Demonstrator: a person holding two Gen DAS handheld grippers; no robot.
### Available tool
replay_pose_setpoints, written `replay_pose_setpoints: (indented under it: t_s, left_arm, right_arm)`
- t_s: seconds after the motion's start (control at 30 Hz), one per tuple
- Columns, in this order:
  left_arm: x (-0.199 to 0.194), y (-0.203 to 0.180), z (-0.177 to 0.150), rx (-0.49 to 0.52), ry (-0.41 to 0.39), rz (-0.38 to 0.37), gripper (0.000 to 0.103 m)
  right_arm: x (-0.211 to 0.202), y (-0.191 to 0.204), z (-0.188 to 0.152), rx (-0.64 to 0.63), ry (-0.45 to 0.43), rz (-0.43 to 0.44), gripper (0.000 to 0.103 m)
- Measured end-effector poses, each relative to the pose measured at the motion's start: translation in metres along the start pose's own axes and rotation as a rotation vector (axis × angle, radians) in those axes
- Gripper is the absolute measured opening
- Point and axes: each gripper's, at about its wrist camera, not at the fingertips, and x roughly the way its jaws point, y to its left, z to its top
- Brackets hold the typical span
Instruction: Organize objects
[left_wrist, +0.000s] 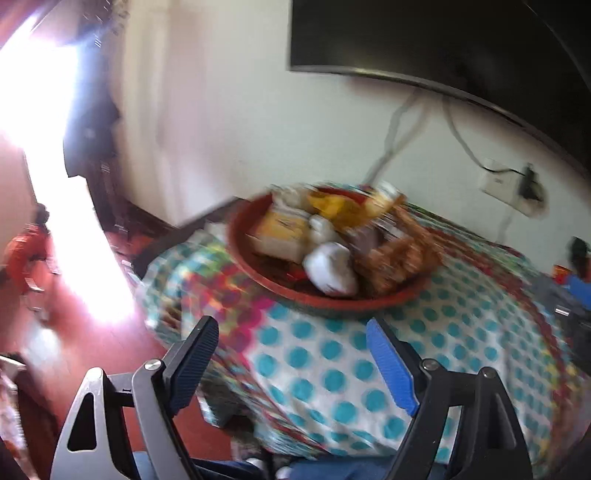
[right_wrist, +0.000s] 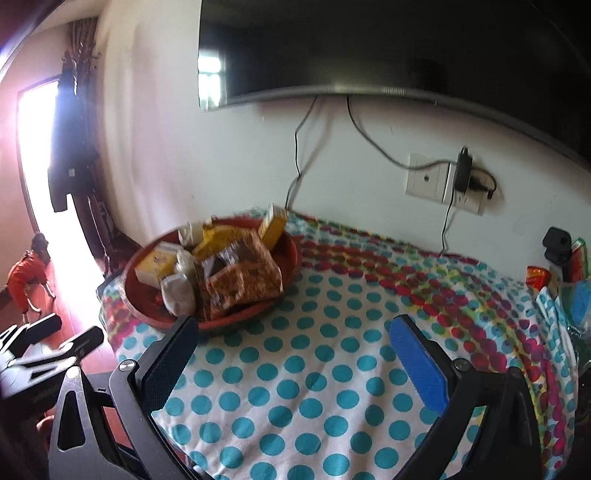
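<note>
- Right now both your claws hang spread and empty: left claw (left_wrist: 291, 354), right claw (right_wrist: 295, 354).
- Your red bowl (right_wrist: 288, 258) of packets sits on the bench's far left part, ahead and left of the right claw, straight ahead of the left.
- Its brown patterned packet (right_wrist: 243, 284) lies nearest you.
- Judging by that, the left claw looks better placed.
- A dotted cloth (right_wrist: 314, 406) covers the bench; a wall (right_wrist: 240, 166) stands behind.

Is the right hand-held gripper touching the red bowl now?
Cannot tell. In the right wrist view the black finger tip of the right hand-held gripper overlaps the red bowl's near rim, but depth is unclear.
</note>
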Motion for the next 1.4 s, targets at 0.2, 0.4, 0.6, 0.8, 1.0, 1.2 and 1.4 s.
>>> replay_pose_setpoints:
  t_s: [0.2, 0.4, 0.6, 0.8, 1.0, 1.2, 1.4]
  left_arm:
    - [-0.003, 0.010, 0.028, -0.015, -0.071, -0.019, 0.085]
    - [-0.058, 0.017, 0.044, -0.083, -0.240, -0.226, 0.085]
    - [-0.061, 0.000, 0.046, 0.012, -0.263, 0.001, 0.085]
    - [-0.054, 0.003, 0.042, -0.008, -0.258, 0.046, 0.085]
    - [-0.032, -0.005, 0.033, 0.015, -0.169, 0.000, 0.085]
    - [-0.023, -0.013, 0.028, 0.011, -0.151, 0.013, 0.085]
    - [-0.025, -0.012, 0.027, -0.004, -0.150, 0.012, 0.087]
  right_arm:
    - [-0.018, 0.009, 0.010, 0.011, -0.036, 0.039, 0.103]
    - [-0.025, 0.015, 0.018, 0.030, -0.051, 0.060, 0.103]
    - [-0.026, 0.020, 0.016, 0.012, -0.036, 0.060, 0.103]
    - [-0.020, 0.017, 0.013, 0.034, -0.010, 0.062, 0.103]
    - [-0.016, 0.018, 0.008, 0.028, 0.005, 0.060, 0.103]
    - [-0.014, 0.014, 0.006, 0.043, 0.014, 0.055, 0.103]
    - [-0.010, 0.012, 0.003, 0.049, 0.029, 0.056, 0.103]
